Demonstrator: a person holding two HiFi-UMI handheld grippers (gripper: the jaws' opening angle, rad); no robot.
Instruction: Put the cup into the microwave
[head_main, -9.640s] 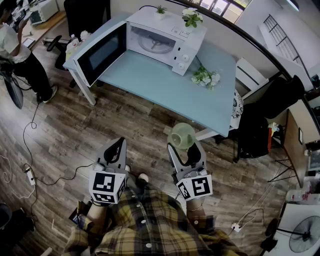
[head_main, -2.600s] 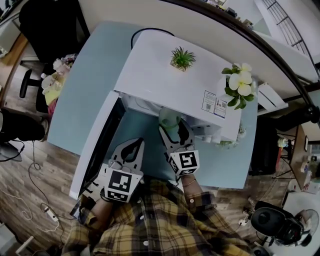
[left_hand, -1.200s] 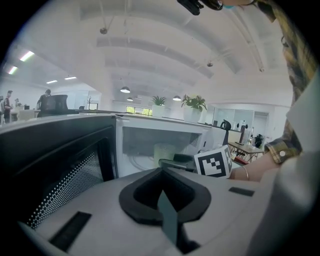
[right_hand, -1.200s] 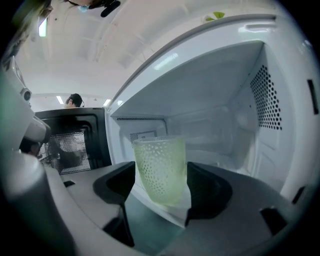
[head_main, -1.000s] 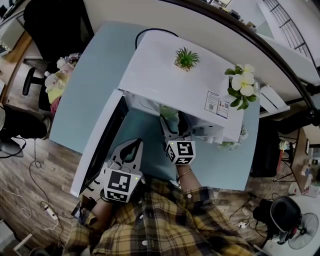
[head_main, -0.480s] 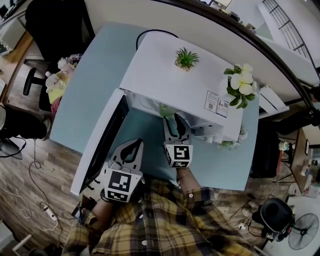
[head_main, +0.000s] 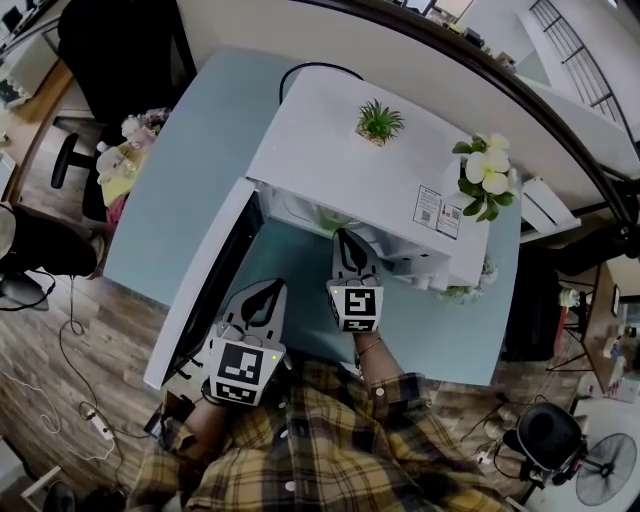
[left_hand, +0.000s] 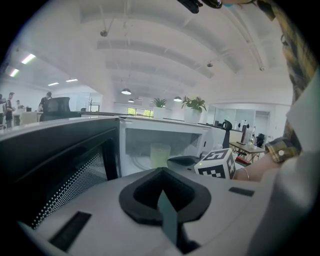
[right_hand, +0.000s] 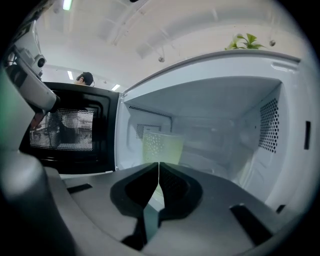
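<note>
The pale green cup (right_hand: 161, 147) stands inside the open microwave (head_main: 370, 170) on the desk (head_main: 180, 190). The right tongs (right_hand: 159, 172) have just closed on nothing, near the cup. The left tongs (left_hand: 162, 192) are clenched and empty too.

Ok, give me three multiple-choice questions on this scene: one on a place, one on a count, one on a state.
1. Where is the cup? A on the table; B inside the microwave; C on the floor.
2. How many plants stand on the microwave? A one; B two; C four.
3. The microwave door is: A open; B shut; C missing.
Answers: B, it stands in the cavity; B, one spiky green, one white-flowered; A, it stands swung out from the cavity.
</note>
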